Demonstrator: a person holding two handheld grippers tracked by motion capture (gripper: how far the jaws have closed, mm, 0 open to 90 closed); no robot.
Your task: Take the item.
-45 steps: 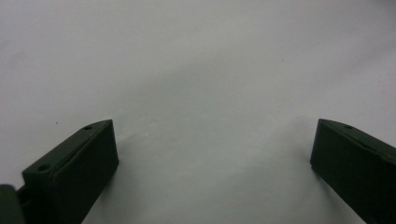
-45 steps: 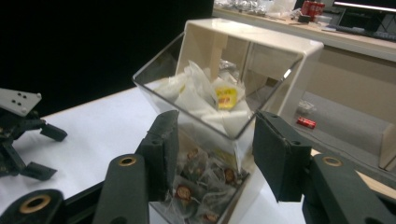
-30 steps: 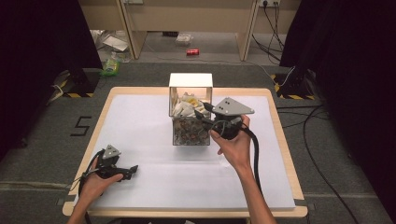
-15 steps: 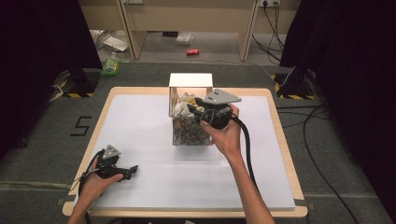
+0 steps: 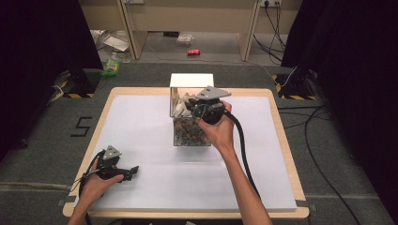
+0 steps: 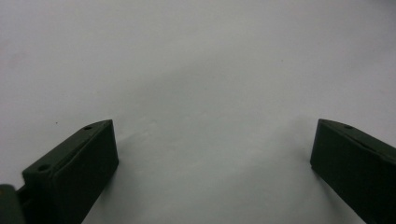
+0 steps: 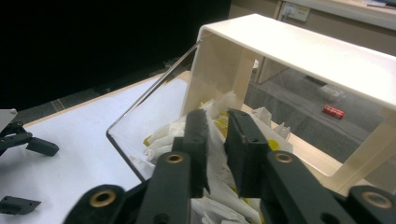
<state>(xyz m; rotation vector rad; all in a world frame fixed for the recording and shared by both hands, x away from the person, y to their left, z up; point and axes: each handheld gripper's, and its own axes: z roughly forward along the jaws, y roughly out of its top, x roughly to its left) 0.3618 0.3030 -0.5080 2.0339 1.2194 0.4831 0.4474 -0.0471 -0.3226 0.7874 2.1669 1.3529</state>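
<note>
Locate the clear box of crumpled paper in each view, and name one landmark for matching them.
High view: the clear box stands at the table's middle, toward the far edge, under the right tongs.
Left gripper view: not in it.
Right gripper view: the box rises at centre and right, with crumpled paper between the nearly closed jaws.
Shared landmark: the red can on the floor beyond.

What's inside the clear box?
The box holds crumpled white paper with yellow bits on top. The right tool pinches a piece. Lower down, small mixed items; what they are can't be told, and paper covers the rest.
</note>
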